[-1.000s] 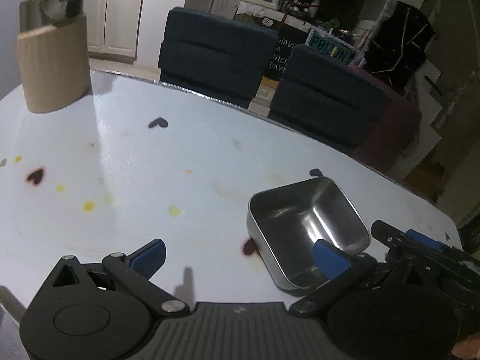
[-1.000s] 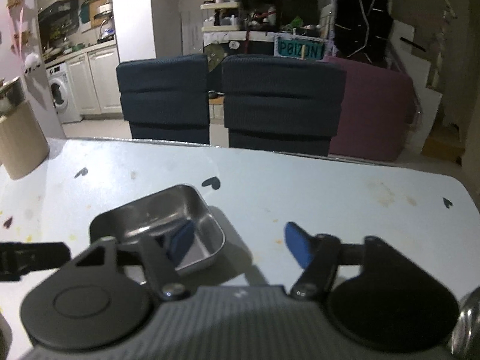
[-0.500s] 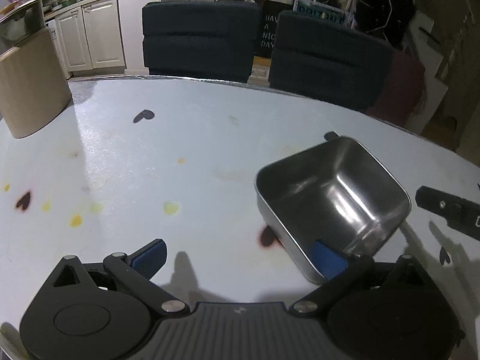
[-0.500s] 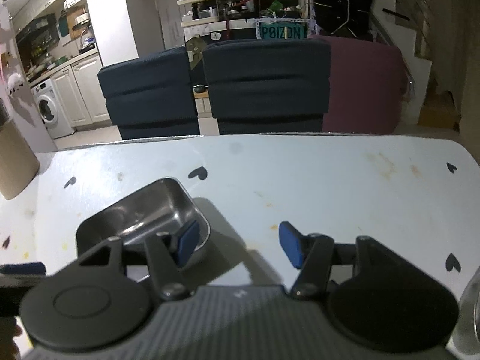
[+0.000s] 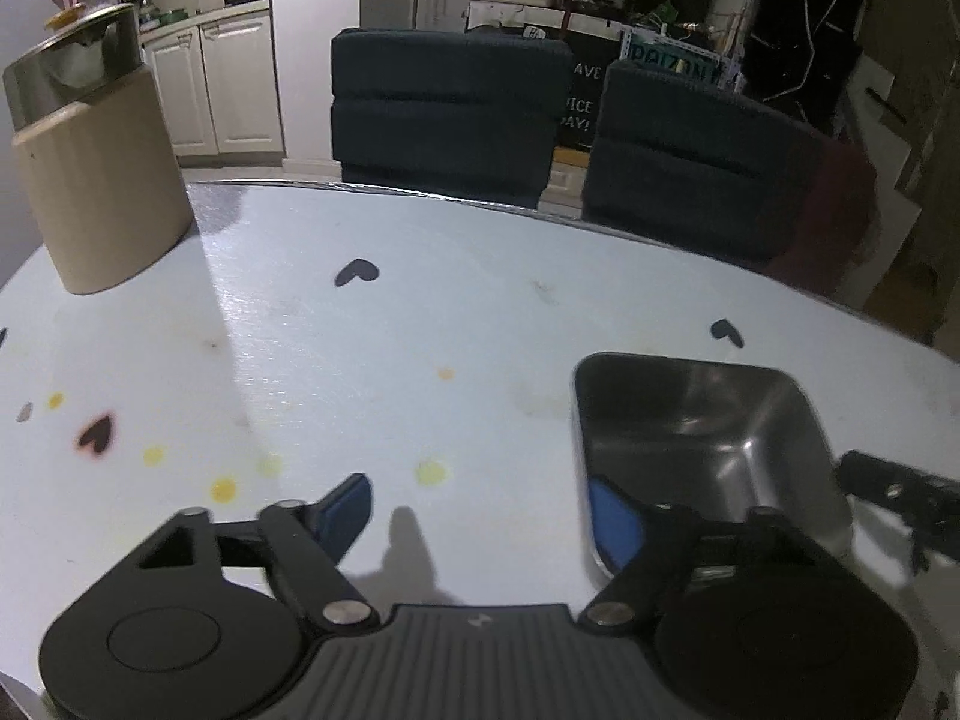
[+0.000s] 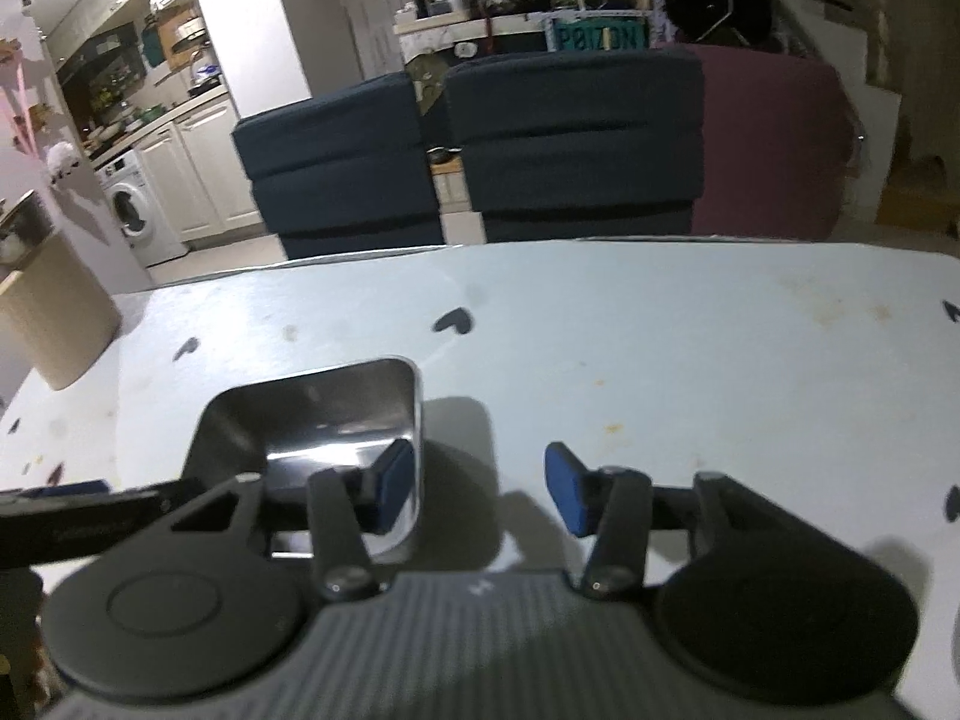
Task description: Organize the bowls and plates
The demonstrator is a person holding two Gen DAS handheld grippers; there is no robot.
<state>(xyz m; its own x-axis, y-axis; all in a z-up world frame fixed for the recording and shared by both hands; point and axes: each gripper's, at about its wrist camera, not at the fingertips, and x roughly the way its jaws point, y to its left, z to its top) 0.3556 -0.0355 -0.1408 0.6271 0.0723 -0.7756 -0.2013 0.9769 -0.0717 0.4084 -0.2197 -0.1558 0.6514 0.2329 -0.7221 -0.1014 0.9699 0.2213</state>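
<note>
Nearest in both wrist views are the two tools themselves. The left gripper (image 5: 480,510) has one blue pad inside the near-left wall of the steel bowl (image 5: 708,438) and the other out over bare surface (image 5: 480,324), so its fingers straddle that wall; they have just been closing but a clear gap remains, and nothing is pinched yet. The right gripper (image 6: 480,486) mirrors this: one pad sits inside the bowl's (image 6: 312,414) right wall, the other outside over the surface (image 6: 660,360). Its fingers have also just been closing and stand about half apart, the wall between them but not visibly clamped.

The bowl, a squarish steel dish, rests on the pale surface between the two tools, a little way in from the near edge. Farther off to the left stands a beige canister (image 5: 102,180) with what may be a steel vessel set in its top. Beyond the far edge are two dark chairs (image 5: 450,114).

The step in hand looks like taking hold of the bowl by its rim. To do it well, each inner pad should sit low enough on the wall to bite below the rolled lip, and the fingers should finish closing before any lift; thin polished steel is likely to slip or tip if one side grips first
</note>
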